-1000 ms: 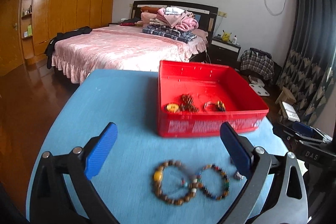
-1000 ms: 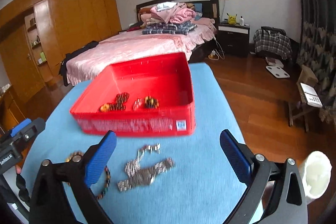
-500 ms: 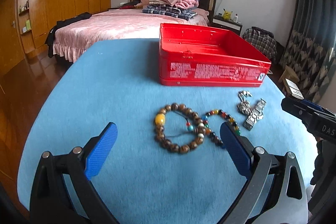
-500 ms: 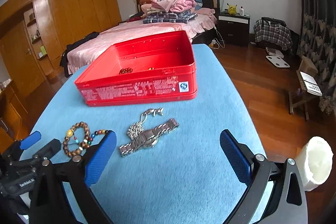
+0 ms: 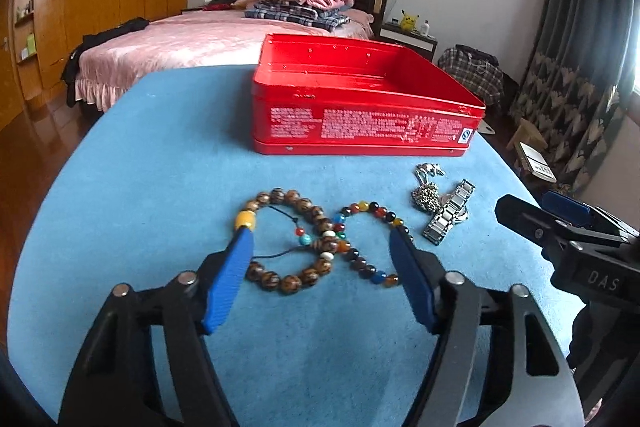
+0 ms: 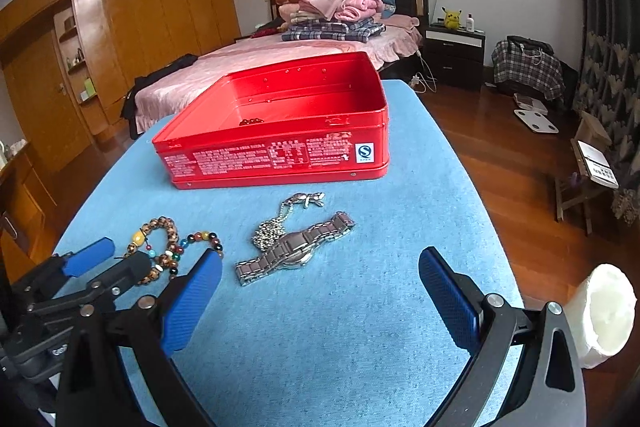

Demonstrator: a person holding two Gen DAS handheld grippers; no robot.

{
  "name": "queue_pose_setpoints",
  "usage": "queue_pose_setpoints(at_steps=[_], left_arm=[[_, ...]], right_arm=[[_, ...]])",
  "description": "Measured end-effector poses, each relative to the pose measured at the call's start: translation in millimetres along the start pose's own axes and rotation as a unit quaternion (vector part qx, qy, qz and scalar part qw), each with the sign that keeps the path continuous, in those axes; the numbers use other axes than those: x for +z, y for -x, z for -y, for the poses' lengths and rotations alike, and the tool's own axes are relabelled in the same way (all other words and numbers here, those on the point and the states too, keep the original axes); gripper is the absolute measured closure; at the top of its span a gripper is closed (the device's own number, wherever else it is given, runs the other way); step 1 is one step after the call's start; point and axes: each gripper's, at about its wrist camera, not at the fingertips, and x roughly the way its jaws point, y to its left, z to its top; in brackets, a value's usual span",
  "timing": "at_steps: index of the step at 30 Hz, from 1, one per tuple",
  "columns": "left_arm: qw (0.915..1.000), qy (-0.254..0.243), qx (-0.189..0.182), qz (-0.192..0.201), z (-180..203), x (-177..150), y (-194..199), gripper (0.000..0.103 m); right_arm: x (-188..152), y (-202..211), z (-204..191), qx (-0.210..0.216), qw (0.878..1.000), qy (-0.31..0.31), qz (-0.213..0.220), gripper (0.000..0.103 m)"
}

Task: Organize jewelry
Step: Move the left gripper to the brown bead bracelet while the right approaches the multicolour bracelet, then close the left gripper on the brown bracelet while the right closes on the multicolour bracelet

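Two bead bracelets lie overlapped on the blue tabletop (image 5: pixel 140 187): a brown one with a yellow bead (image 5: pixel 292 283) and a multi-coloured one (image 5: pixel 376 209). My left gripper (image 5: pixel 320 239) hangs low over them. Its jaws are closing, with both bracelets between the blue pads and neither pad pressing on them. To their right lie a silver watch (image 6: pixel 296 255) and a silver chain (image 6: pixel 272 231). My right gripper (image 6: pixel 320 259) stands open just short of the watch. Behind sits an open red tin (image 6: pixel 280 155) with a few dark beads (image 6: pixel 250 121) showing inside.
The table's rounded edge drops to a wooden floor on both sides. A white roll (image 6: pixel 604 307) sits at the lower right beside my right gripper. Beyond the table are a pink bed (image 6: pixel 280 55), wooden wardrobes and a small stool (image 6: pixel 588 163).
Both grippers have sunk toward the table, so the tin's inside is almost out of sight. My left jaws have narrowed from wide open to flank the bracelets.
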Motion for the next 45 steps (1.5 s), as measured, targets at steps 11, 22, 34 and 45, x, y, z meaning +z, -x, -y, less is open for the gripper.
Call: queue_pose_setpoints(at_steps=[11, 22, 34, 45], left_arm=[[0.9994, 0.004, -0.011, -0.032, -7, -10, -17, 0.053], [0.9996, 0.004, 0.002, -0.03, -33, -18, -5, 0.075], [0.9987, -0.026, 0.009, -0.044, -19, -14, -17, 0.063], [0.9992, 0.003, 0.009, -0.04, -32, -15, -14, 0.093]], right_arm=[[-1, -3, 4, 0.002, 1.0, -0.003, -0.004, 0.006], [-3, -5, -9, 0.017, 1.0, 0.012, -0.01, 0.006], [-5, -10, -35, 0.05, 0.998, 0.032, -0.024, 0.015], [-8, -21, -48, 0.084, 0.995, 0.034, -0.05, 0.045]])
